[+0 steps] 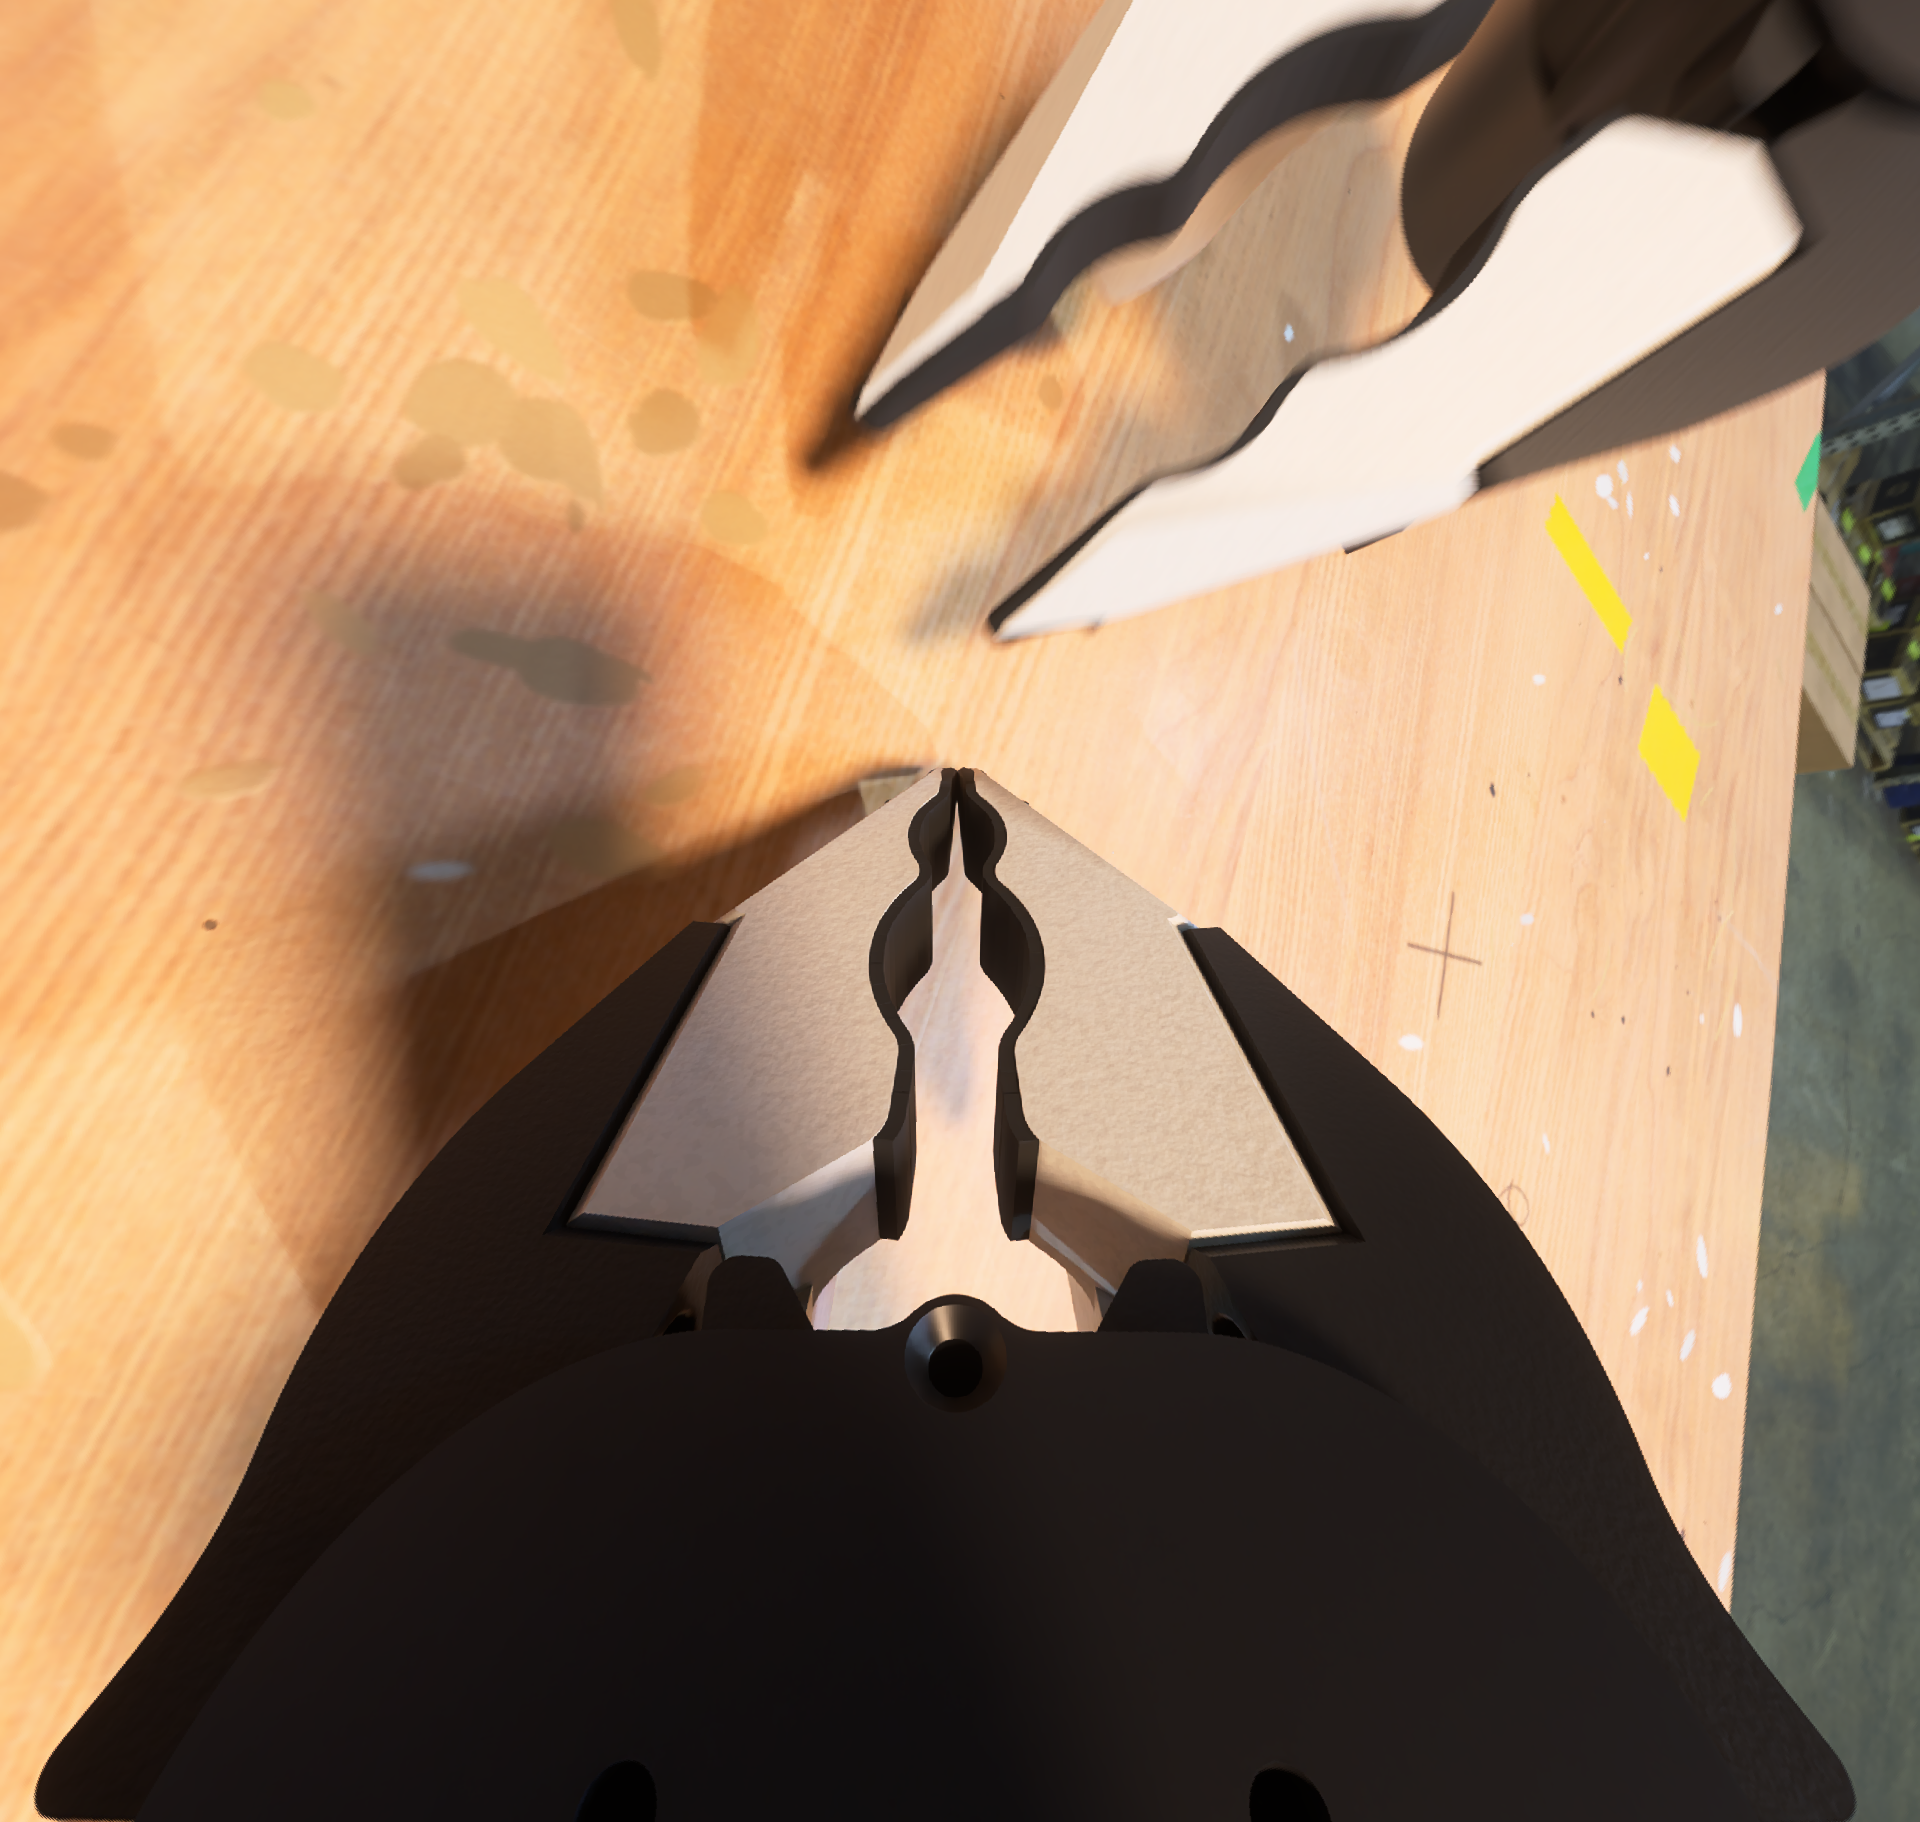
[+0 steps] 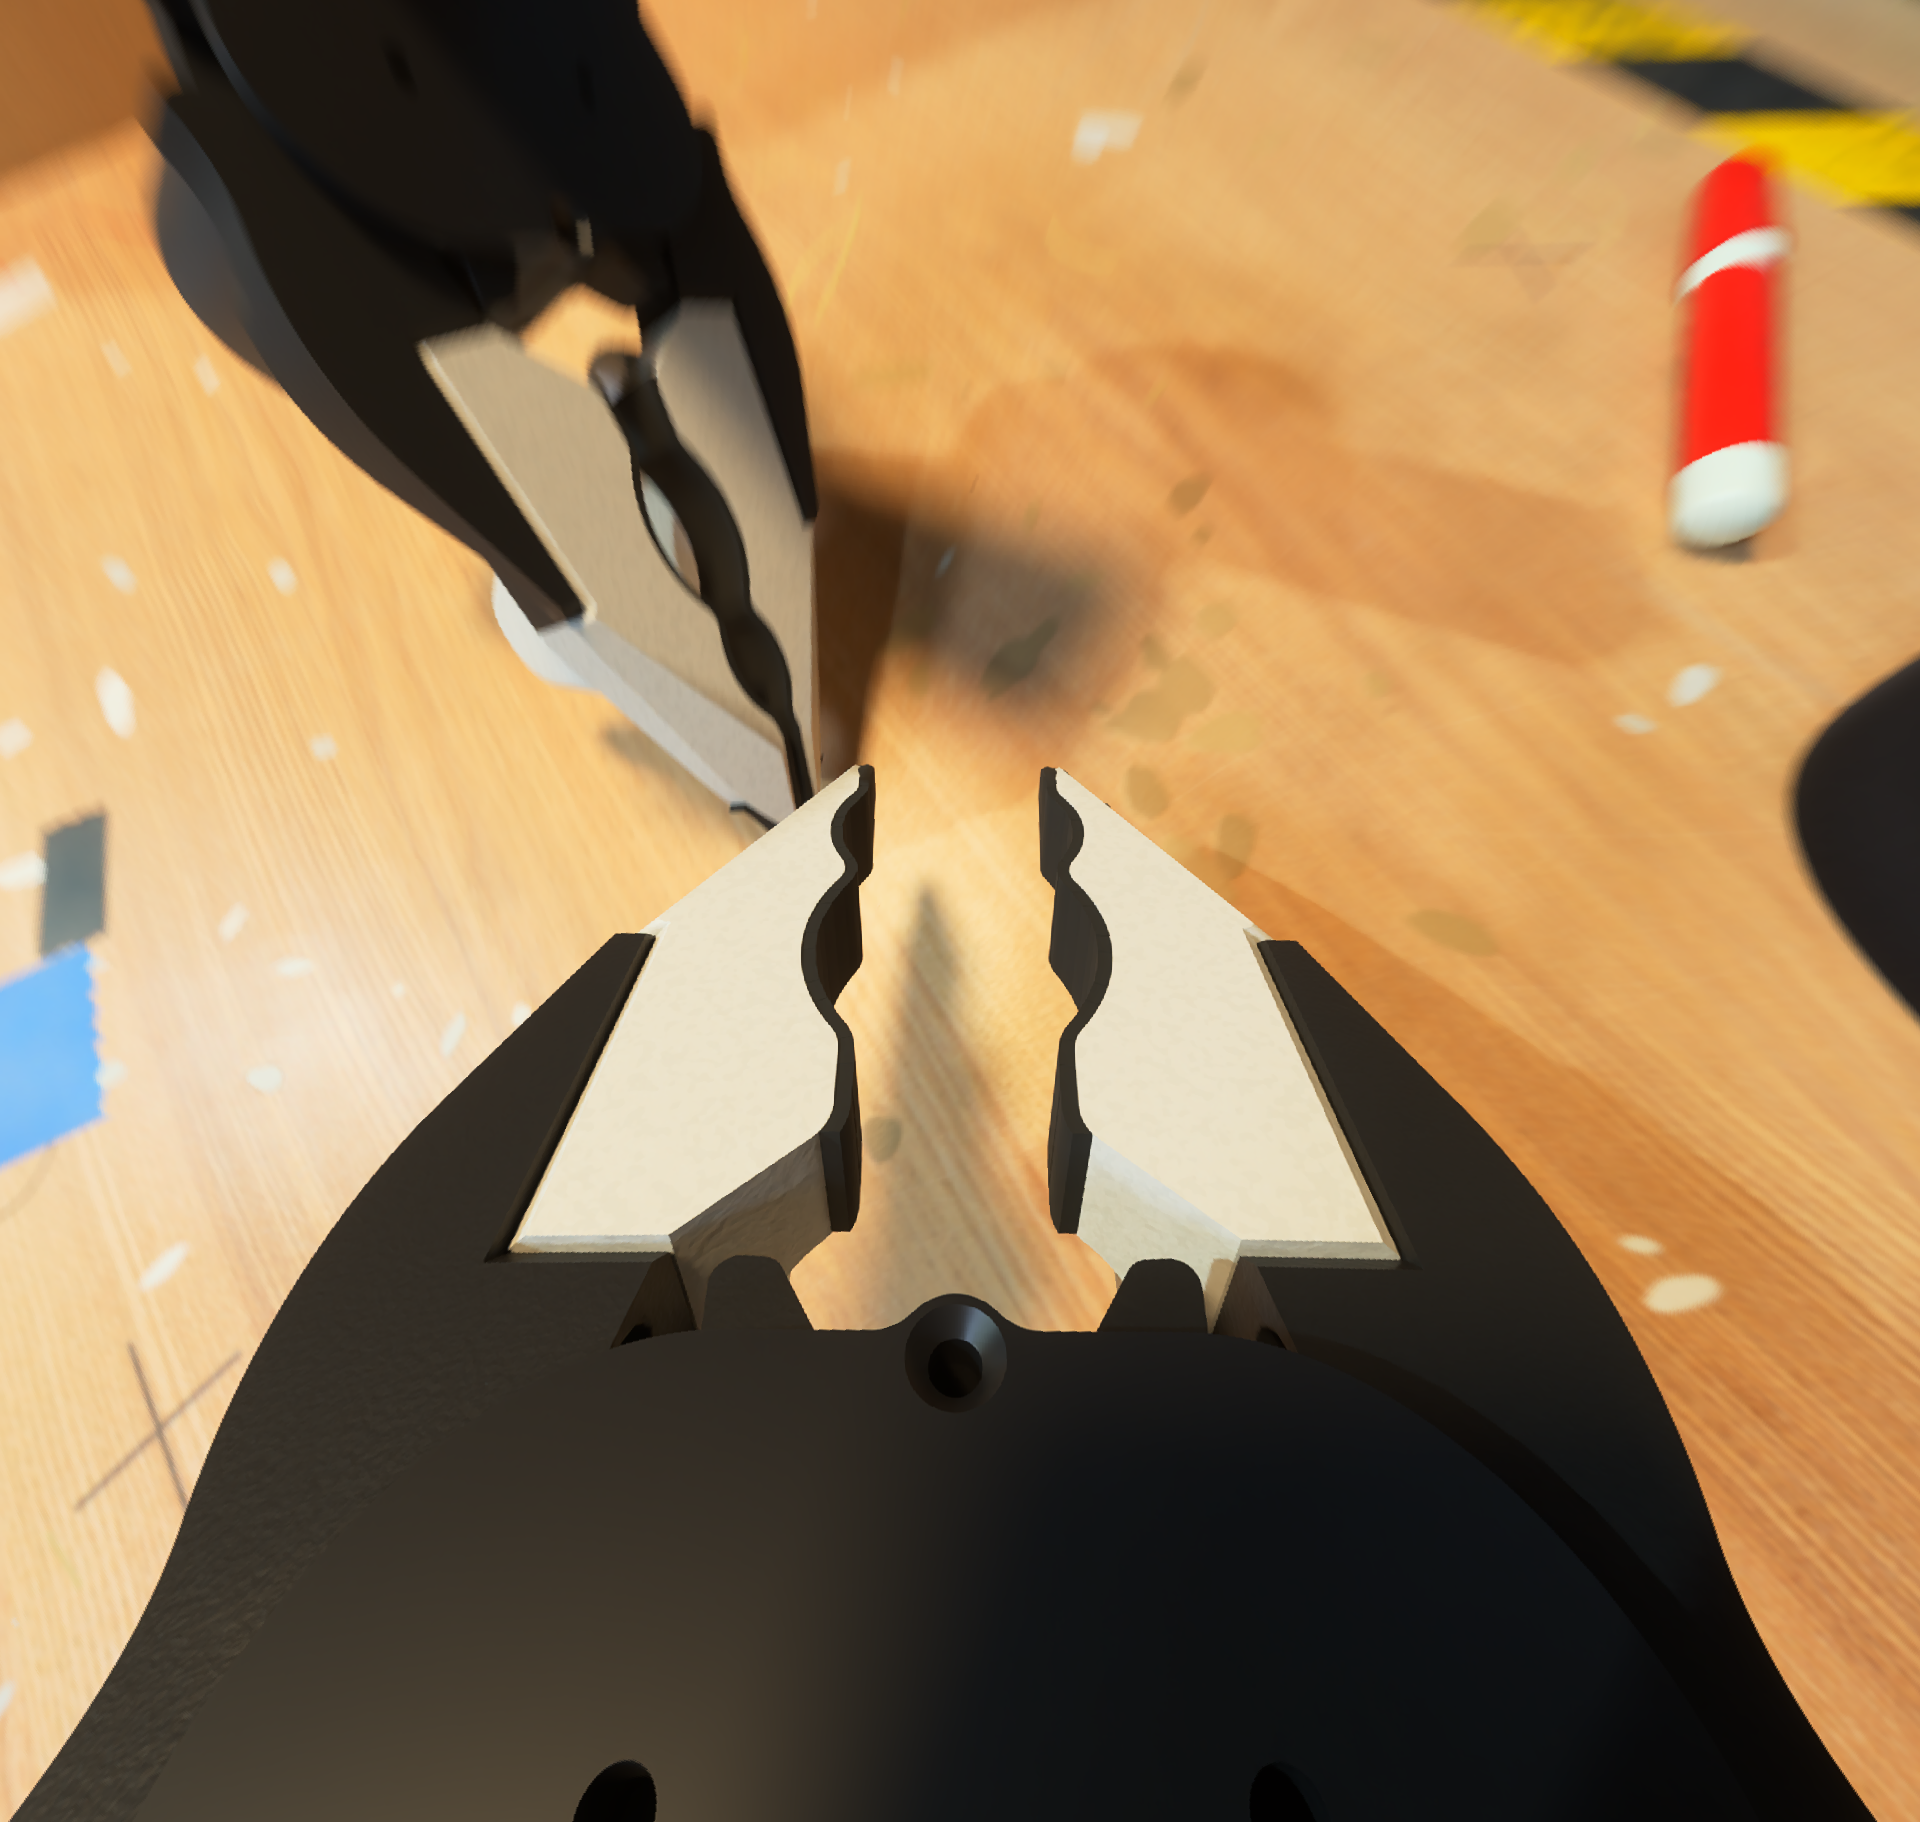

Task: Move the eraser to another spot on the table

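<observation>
The left gripper (image 1: 956, 780), a black two-finger tool with pale beige finger plates and dark wavy inner pads, is hanging over the light wooden table (image 1: 416, 214) with its fingertips pressed together and nothing between them, which reads as a tool parked out of the way rather than working. The right gripper (image 2: 956, 785), of the same build, is holding its fingers apart with only bare wood grain showing in the gap, so it is carrying nothing; its spread stance looks like readiness to take something or the aftermath of letting go, and the pictures are not settling which. The two tools are crowding close: in the right wrist view the left gripper is leaning in from the far left, its tips just beside the right one's left fingertip. The eraser itself is not plainly showing. A pale rounded shape (image 2: 540, 645) is peeking out on the table behind the left gripper's fingers, but too little is visible to call it the eraser. Far to the right, a red cylindrical marker with a white cap (image 2: 1730, 349) is lying flat, well apart from both tools, near yellow-and-black striped tape (image 2: 1662, 37). A blue patch of tape (image 2: 47, 1055) is sitting at the left edge.
</observation>
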Controlling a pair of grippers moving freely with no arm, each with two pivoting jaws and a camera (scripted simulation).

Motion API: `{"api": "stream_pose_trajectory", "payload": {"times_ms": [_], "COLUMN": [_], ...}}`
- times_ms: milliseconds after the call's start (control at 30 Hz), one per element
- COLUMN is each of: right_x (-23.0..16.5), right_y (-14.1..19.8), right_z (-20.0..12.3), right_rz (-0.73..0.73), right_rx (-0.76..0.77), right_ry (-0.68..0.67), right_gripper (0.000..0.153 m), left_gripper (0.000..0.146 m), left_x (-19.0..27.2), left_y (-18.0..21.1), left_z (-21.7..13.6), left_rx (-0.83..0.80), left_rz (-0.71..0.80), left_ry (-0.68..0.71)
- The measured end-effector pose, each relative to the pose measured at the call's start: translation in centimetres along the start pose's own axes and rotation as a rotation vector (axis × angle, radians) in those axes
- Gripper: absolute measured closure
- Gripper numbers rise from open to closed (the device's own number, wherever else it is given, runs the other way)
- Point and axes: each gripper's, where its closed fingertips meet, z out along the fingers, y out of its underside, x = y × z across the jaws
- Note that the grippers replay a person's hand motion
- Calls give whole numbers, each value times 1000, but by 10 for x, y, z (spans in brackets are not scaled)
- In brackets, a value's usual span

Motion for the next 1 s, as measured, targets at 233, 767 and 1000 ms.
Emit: {"api": "stream_pose_trajectory", "payload": {"times_ms": [233,767,1000], "right_x": [47,-46,-40], "right_y": [-22,130,139], "right_z": [-67,-126,-117], "right_rz": [113,-59,-133], "right_rx": [210,-588,-620], "right_ry": [169,0,15], "right_gripper": [113,111,141], "left_gripper": [146,146,146], "left_x": [-6,0,2], "left_y": [-5,-12,-14], "left_z": [-4,-4,-3], "left_rx": [49,104,110], "left_rz": [-15,-5,21], "left_ry": [-4,9,-12]}}
